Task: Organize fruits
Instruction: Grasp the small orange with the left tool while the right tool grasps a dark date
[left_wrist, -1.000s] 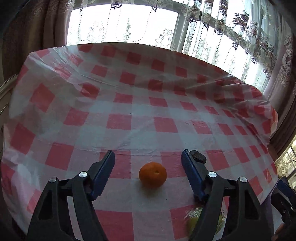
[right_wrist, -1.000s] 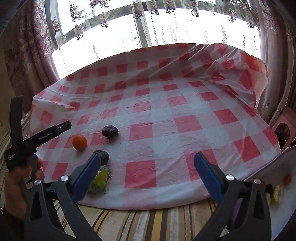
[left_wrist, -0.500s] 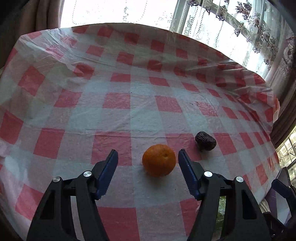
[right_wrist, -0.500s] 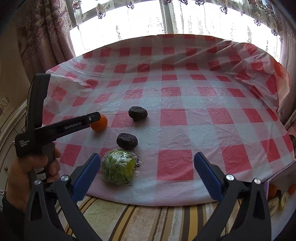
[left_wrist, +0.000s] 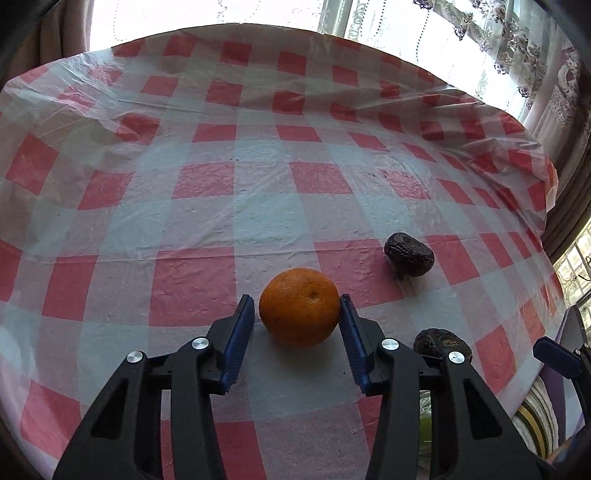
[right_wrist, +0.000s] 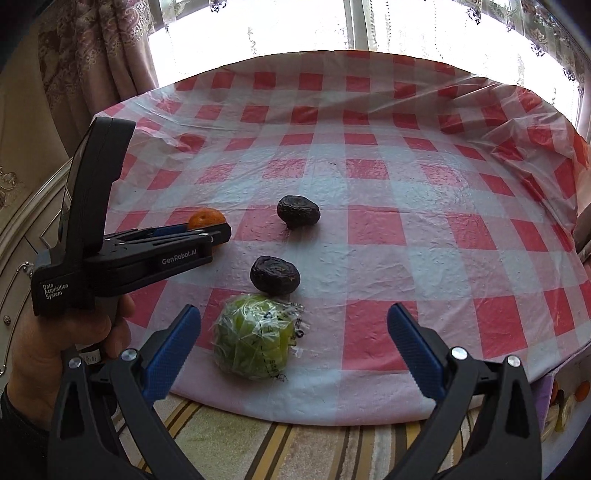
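On a tabletop (right_wrist: 406, 236) under a red-and-white checked plastic cloth, the sorting of fruit looks barely begun; four pieces lie loose near the front edge, none yet visibly put away. The left claw (left_wrist: 297, 308) is closing around a round, bright orange citrus fruit with pebbled skin (left_wrist: 299, 306); the right pad touches it, the left shows a sliver of gap, and the fruit sits on the cloth. Two dark, wrinkled, plum-sized fruits (right_wrist: 298, 211) (right_wrist: 275, 275) lie just beside it, well apart from the cloth's far edge; a green fruit wrapped in clear printed film (right_wrist: 251, 338) rests nearest the edge. The right claw (right_wrist: 293, 343), spread wide and empty, hangs above that wrapped fruit; a likely next pick. A person's hand (right_wrist: 55, 343) grips the left tool.
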